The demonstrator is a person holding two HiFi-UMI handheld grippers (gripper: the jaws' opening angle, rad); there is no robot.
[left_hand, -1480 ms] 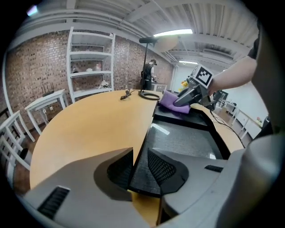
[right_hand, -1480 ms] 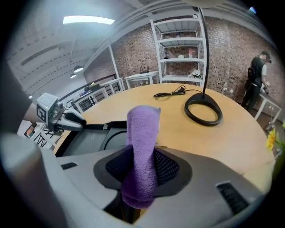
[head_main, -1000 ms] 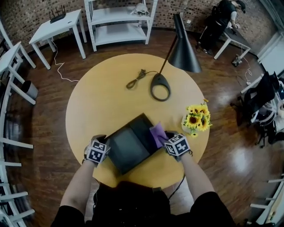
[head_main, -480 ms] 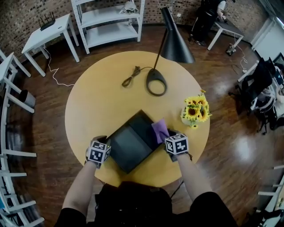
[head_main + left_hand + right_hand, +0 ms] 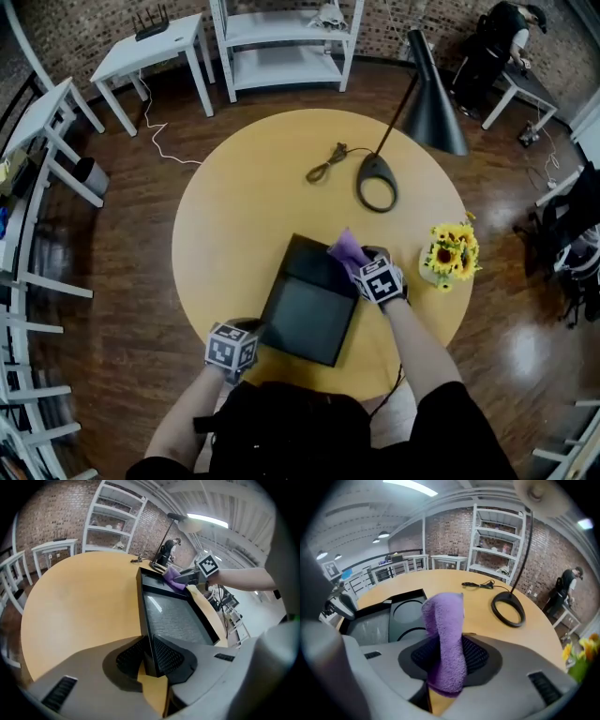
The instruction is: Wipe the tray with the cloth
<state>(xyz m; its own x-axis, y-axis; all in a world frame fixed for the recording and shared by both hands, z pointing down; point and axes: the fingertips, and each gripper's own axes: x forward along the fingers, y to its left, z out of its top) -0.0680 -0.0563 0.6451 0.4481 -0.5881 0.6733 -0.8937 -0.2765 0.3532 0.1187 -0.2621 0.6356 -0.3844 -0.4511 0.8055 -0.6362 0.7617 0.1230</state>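
1. Left gripper (image 5: 150, 657) is clamped on the near-left corner of the tray (image 5: 307, 314), with the thin black wall pinched between its ribbed pads. Half a second ago it held the tray's left side from higher in the head view. It now sits lower, nearer the person's body.
2. Flat on the round counter (image 5: 239, 202), close to its near edge, lies the tray. It has turned since the earlier frame. Then it lay diagonally with one corner pointing away; now its long sides run more nearly away from the person. The head camera has moved too, so how far the tray itself turned is hard to judge.
3. Purple cloth (image 5: 444, 630) stands up from the right gripper (image 5: 447, 663), whose jaws are closed on its lower end. It is at the tray's far right corner, beside a round recess in the tray floor. Earlier it was at the middle of the tray's right edge.
4. Farther back on the counter sit a lamp base (image 5: 378, 183) and its cable (image 5: 328, 164). A bunch of sunflowers (image 5: 450, 253) stands near the right gripper, to its right. All three keep their places on the counter.
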